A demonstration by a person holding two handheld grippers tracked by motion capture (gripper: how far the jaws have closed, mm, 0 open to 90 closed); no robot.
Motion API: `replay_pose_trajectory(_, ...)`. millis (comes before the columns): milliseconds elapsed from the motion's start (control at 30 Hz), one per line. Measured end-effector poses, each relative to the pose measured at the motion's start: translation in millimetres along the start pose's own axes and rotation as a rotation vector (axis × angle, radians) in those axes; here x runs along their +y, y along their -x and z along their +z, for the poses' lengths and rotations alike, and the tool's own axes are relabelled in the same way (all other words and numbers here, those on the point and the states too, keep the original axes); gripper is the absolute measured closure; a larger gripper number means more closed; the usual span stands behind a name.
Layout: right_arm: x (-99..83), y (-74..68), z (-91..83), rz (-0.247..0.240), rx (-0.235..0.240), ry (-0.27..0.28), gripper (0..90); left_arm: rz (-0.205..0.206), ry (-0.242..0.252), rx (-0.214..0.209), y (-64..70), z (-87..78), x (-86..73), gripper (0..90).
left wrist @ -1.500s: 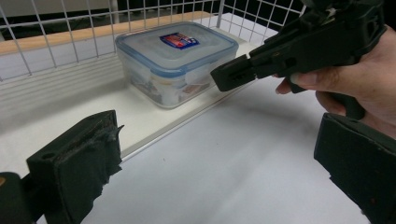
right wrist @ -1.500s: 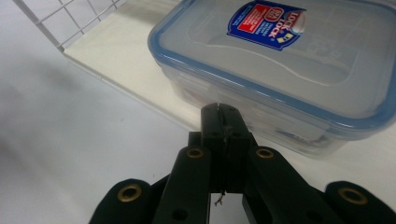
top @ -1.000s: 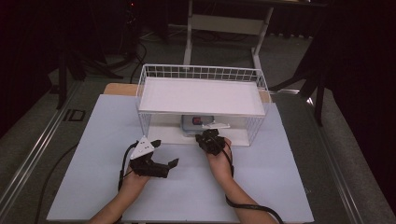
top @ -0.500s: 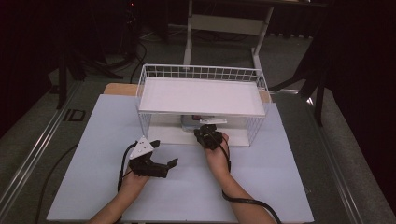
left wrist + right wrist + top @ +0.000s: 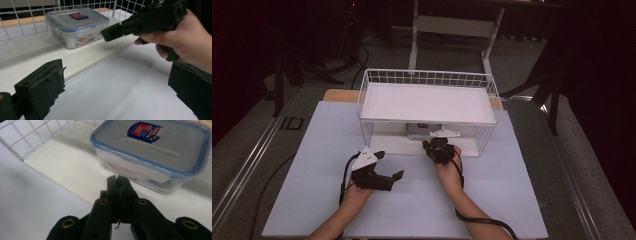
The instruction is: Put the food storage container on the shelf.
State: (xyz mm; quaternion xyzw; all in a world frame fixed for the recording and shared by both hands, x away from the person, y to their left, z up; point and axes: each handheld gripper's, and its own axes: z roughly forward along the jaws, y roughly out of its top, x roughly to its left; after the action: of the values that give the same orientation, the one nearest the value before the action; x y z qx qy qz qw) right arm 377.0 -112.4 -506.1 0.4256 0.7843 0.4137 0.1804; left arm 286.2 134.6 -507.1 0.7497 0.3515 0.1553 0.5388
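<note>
Clear plastic food container on the lower shelf of a white wire rack

The rectangular blue-rimmed container [image 5: 152, 155] sits in the rack [image 5: 428, 79]; the right gripper [image 5: 119, 185], jaws pressed together, points at its latch, while the left gripper [image 5: 388, 170] rests wide apart on the smooth tabletop.

From above our side of the table [image 5: 327, 200] we look forward and down, taking in the whole wire rack [image 5: 428, 80]. Our left gripper's camera sits low near the tabletop, facing the rack's lower shelf [image 5: 82, 53] from the side. Our right gripper's camera is closer, looking steeply down onto that shelf [image 5: 65, 167]. Both gripper views share the lidded container [image 5: 76, 25] [image 5: 152, 152].
</note>
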Motion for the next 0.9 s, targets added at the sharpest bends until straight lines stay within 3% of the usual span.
replay_pose_trajectory(100,-4.4,-0.2,-11.9,0.005,0.025,0.011,81.7,-0.005,0.003,-0.016,0.8,0.8,0.2,1.5)
replay_pose_trajectory(167,-7.4,-0.2,-20.9,-0.004,0.022,0.021,75.6,-0.012,0.031,-0.052,0.9,0.2,0.8,1.5)
replay_pose_trajectory(267,-11.9,3.3,-32.8,-0.008,0.027,0.048,66.4,0.001,0.050,-0.070,3.0,0.1,3.7,1.5)
replay_pose_trajectory(367,-15.9,6.9,-45.4,-0.008,0.032,0.067,51.8,0.031,0.054,-0.076,5.9,0.4,6.2,1.5)
replay_pose_trajectory(433,-18.3,7.9,-53.7,-0.012,0.057,0.098,41.0,0.028,0.069,-0.130,7.5,-0.3,8.2,1.5)
replay_pose_trajectory(500,-20.4,7.2,-59.2,-0.044,0.078,0.092,29.1,0.045,0.065,-0.129,10.6,-1.2,11.1,1.5)
replay_pose_trajectory(733,-28.2,5.5,-74.4,-0.043,0.117,0.149,15.2,0.087,0.038,-0.110,15.0,-4.5,17.0,1.5)
replay_pose_trajectory(900,-31.5,6.4,-81.1,-0.066,0.111,0.170,14.9,0.090,0.033,-0.100,13.8,-10.7,18.3,1.6)
